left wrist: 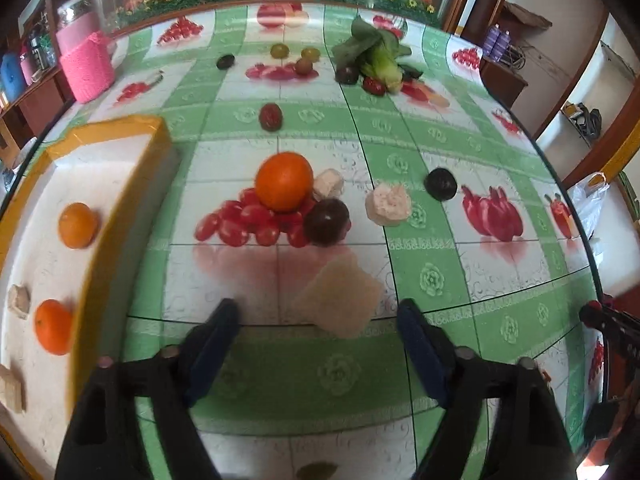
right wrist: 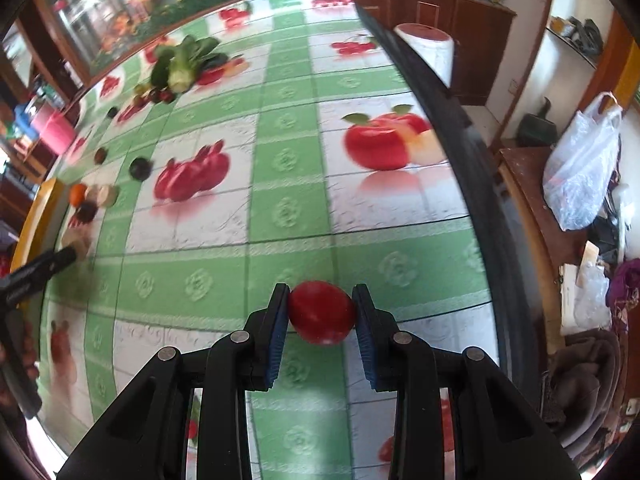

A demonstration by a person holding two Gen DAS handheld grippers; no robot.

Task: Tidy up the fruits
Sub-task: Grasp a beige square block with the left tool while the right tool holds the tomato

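My left gripper (left wrist: 316, 316) is open, its jaws wide apart around a pale beige wafer block (left wrist: 338, 298) lying on the table, not clamped. Ahead lie an orange (left wrist: 284, 181), a dark plum (left wrist: 326, 222), two pale pink chunks (left wrist: 388, 205) and another dark plum (left wrist: 440, 184). A yellow-rimmed white tray (left wrist: 132, 184) at the left holds two oranges (left wrist: 77, 225) and pale biscuits (left wrist: 19, 301). My right gripper (right wrist: 321, 312) is shut on a red tomato-like fruit (right wrist: 322, 312), held above the table.
Further back are a red date (left wrist: 271, 117), small grapes (left wrist: 304, 60), a bok choy (left wrist: 376, 56) and a pink knitted jar (left wrist: 86, 66). The table edge (right wrist: 460, 128) runs along the right, with a paper roll (right wrist: 430, 50) and a plastic bag (right wrist: 584, 176) beyond.
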